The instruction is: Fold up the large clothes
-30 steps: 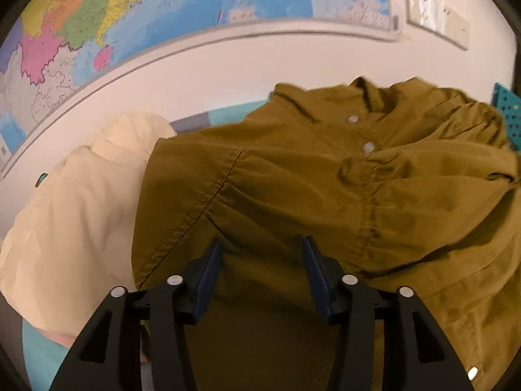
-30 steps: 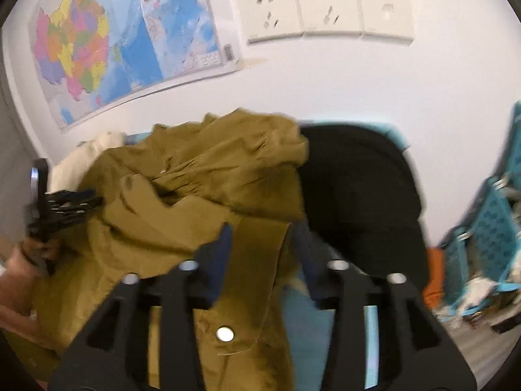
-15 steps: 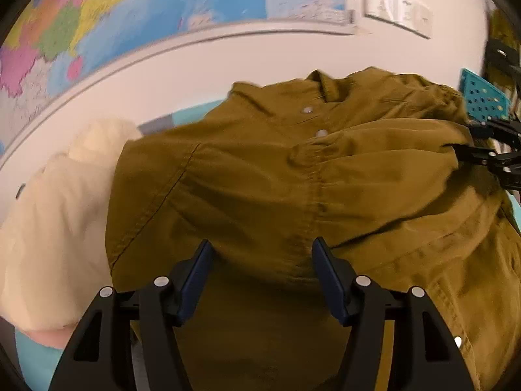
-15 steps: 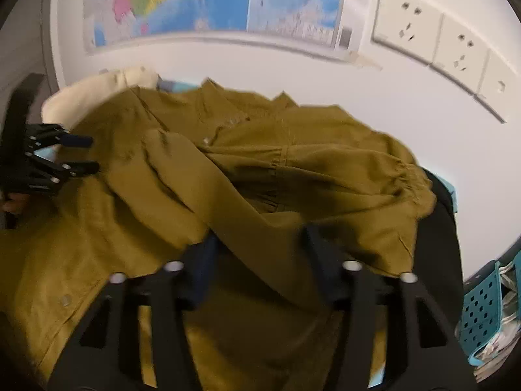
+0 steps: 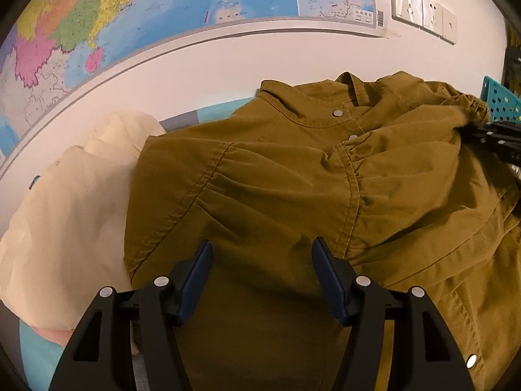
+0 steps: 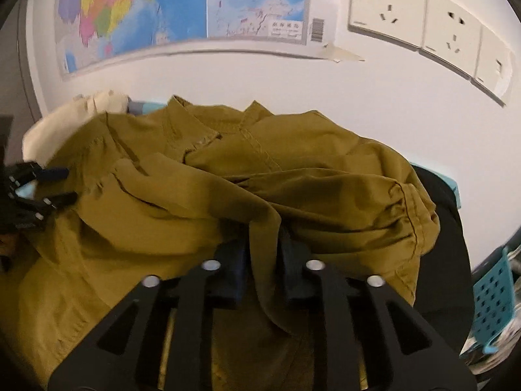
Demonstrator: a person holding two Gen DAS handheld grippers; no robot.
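Observation:
An olive-brown jacket lies crumpled on a teal surface, collar toward the wall. My left gripper stands open just over its lower left body, with cloth beneath the fingers but not pinched. In the right wrist view, a fold of the jacket runs up between the pads of my right gripper, whose jaws are closing on it. The gathered sleeve cuff lies over the jacket's right side. Each gripper shows in the other's view: the right gripper at the right edge, the left gripper at the far left.
A cream garment lies left of the jacket and a black garment to its right. A teal perforated basket stands at the right. Close behind is a white wall with a map and sockets.
My right gripper has swept leftward over the jacket, drawing the sleeve across its front, and its jaws have narrowed on a fold. The left jaws widened slightly; that hand stayed in place.

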